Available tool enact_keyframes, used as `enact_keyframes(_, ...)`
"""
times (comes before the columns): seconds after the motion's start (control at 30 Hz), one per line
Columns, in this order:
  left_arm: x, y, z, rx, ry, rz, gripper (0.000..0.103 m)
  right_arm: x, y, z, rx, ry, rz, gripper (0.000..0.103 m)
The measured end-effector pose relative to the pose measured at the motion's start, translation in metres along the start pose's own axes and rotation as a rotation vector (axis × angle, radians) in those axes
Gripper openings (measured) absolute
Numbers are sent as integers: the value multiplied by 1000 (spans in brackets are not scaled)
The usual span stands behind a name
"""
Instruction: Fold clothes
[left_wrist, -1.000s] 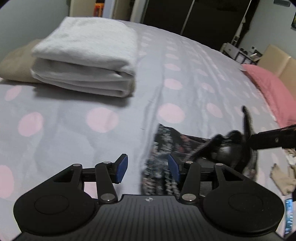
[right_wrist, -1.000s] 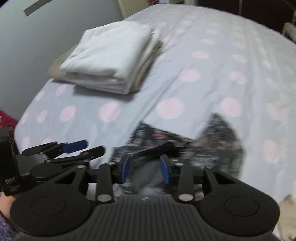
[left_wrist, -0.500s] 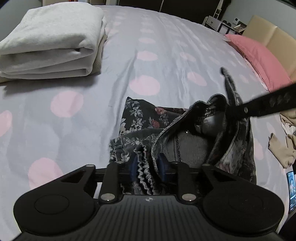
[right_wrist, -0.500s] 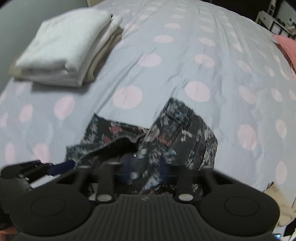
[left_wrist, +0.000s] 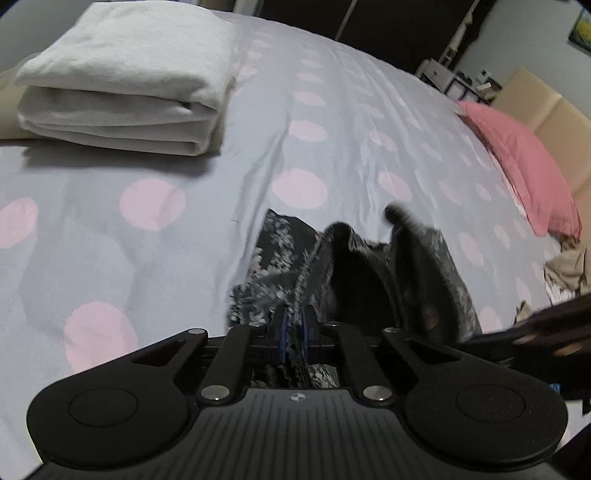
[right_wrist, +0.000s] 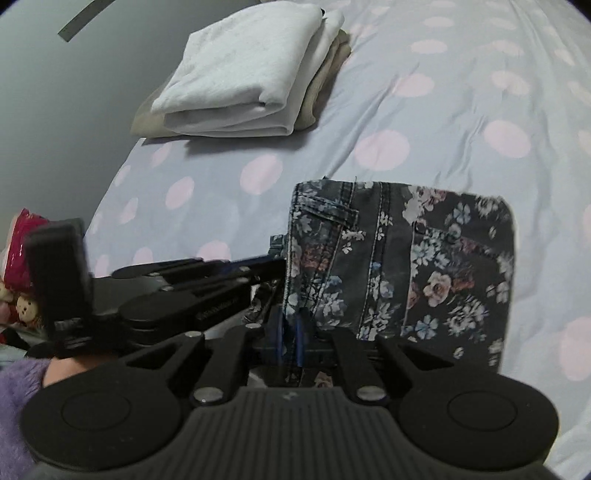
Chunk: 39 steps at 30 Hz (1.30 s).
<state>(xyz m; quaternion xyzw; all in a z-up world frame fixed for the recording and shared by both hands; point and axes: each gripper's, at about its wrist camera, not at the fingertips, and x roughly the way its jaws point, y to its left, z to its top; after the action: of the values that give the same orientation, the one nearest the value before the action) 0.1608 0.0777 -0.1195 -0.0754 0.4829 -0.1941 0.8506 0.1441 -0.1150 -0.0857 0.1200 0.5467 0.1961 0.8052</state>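
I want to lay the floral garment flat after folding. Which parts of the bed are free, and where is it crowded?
Free: the dotted bedspread between the folded white stack and the floral denim garment, and the wide stretch from the garment toward the pink pillow. Crowded: the near edge, where both grippers pinch the garment, and the corner with loose beige clothes.

each camera is set on a gripper and is pointed down along its fingers, close to the bed (left_wrist: 332, 122). the floral shorts (right_wrist: 406, 266) and folded white stack (right_wrist: 243, 74) are seen in both.
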Motion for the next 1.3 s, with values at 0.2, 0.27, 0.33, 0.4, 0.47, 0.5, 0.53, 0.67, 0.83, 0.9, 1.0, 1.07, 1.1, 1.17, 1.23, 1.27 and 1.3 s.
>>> enact_keyframes(0.2,-6,20,4,-89,-18,33,5,49,5,-3,49,32,31,8)
enact_keyframes(0.27,-7,23,5,-97,-23,35,5,62,7,-6,48,18,18,8)
enact_keyframes(0.33,-8,24,6,-98,-26,35,5,74,8,-6,50,6,-2,8)
enact_keyframes(0.4,-7,23,7,-86,-29,35,5,84,8,-7,50,1,-21,8)
enact_keyframes(0.47,-7,21,7,-71,-30,39,6,90,6,-8,61,-1,-24,8)
enact_keyframes(0.5,-7,21,7,-65,-31,41,6,91,5,-8,67,-2,-22,9)
enact_keyframes(0.53,-8,21,7,-61,-31,44,6,91,4,-7,69,-2,-17,12)
enact_keyframes(0.67,-12,23,3,-62,-34,42,17,67,4,-6,16,-40,-3,27)
enact_keyframes(0.83,-17,14,-1,-31,-27,-4,39,10,-6,-7,-44,-154,-24,30)
enact_keyframes(0.9,-18,7,-4,-6,-19,-35,43,-7,-16,-10,-52,-186,-44,31)
enact_keyframes(1.0,-16,-3,-9,27,15,-59,47,-29,-34,-21,-60,-230,-87,35)
enact_keyframes(1.07,-12,-9,-14,44,47,-65,48,-40,-50,-34,-54,-251,-130,40)
enact_keyframes(1.1,-9,-10,-16,47,65,-66,48,-44,-58,-42,-45,-257,-149,44)
enact_keyframes(1.17,-4,-13,-22,54,100,-66,48,-49,-76,-59,-9,-246,-176,44)
enact_keyframes(1.23,1,-16,-27,63,127,-65,44,-46,-89,-79,10,-216,-200,44)
enact_keyframes(1.27,1,-18,-27,73,129,-62,35,-44,-94,-90,16,-201,-214,45)
enact_keyframes(1.3,2,-19,-28,83,131,-59,29,-41,-99,-100,21,-187,-226,45)
